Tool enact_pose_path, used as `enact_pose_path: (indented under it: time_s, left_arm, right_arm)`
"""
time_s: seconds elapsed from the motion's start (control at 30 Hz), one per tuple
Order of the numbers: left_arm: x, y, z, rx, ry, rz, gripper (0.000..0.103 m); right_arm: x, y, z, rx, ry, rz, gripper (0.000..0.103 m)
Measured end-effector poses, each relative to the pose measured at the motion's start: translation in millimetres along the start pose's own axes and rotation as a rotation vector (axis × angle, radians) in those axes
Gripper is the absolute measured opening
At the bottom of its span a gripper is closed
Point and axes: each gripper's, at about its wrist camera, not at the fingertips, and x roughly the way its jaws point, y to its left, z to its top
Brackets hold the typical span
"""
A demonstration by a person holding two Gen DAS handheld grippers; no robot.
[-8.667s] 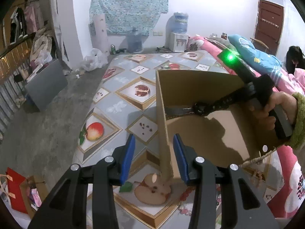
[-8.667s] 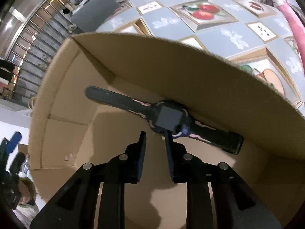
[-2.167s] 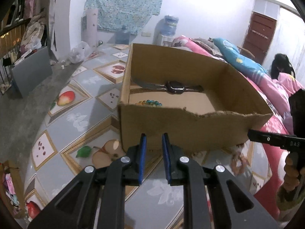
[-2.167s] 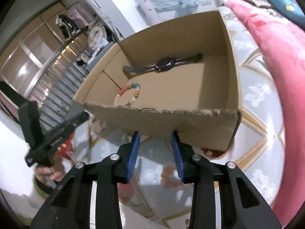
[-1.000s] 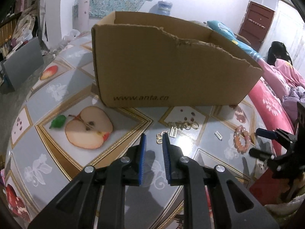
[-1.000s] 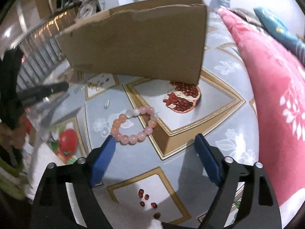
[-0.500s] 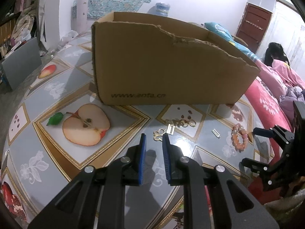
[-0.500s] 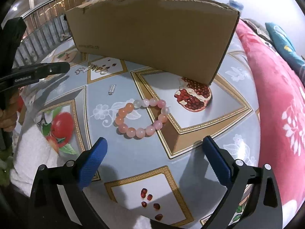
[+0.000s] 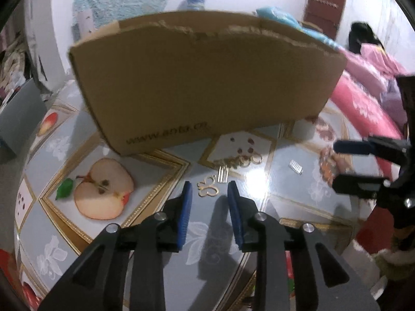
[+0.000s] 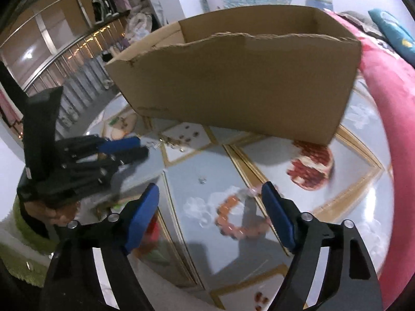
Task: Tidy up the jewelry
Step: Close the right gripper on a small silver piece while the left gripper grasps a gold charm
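Observation:
A gold pendant (image 9: 207, 188) lies on the fruit-patterned table just ahead of my left gripper (image 9: 209, 194), whose jaws are opening with the pendant in line between the tips, untouched. A pink bead bracelet (image 10: 233, 220) lies flat between the blue pads of my right gripper (image 10: 210, 189), nearer the right pad; these jaws are closing and stand clear of the beads. In the left wrist view the right gripper (image 9: 345, 164) straddles the bracelet (image 9: 328, 163). The cardboard box (image 9: 205, 77) stands behind both; its inside is hidden.
A tangle of gold rings and chain (image 9: 238, 162) and a small silver clip (image 9: 295, 167) lie in front of the box (image 10: 246, 83). A tiny silver stud (image 10: 202, 180) sits ahead of the bracelet. Pink bedding (image 10: 389, 129) borders the table on the right.
My left jaws have spread apart and moved closer to the gold pendant. My right gripper has come forward over the bracelet and its jaws have narrowed.

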Motion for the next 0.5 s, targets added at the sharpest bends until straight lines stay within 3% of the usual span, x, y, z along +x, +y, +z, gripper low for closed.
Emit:
enact_pose_path:
  time_s: [0.2,0.33,0.5]
  left_arm:
    - [3.3,-3.9,3.4,0.089,0.024,0.002,0.027]
    - [4.4,-4.6,4.8,0.131,0.035,-0.008,0.015]
    - [4.8,-4.9,5.8,0.142,0.037,-0.006,0.013]
  right_arm:
    - [7.1,7.1,6.4,-0.001,-0.026,0.050,0.063]
    - [11.8,8.0,9.8,0.004,-0.026,0.071,0.058]
    - [12.9,9.2,12.4,0.001,-0.025,0.080,0.054]
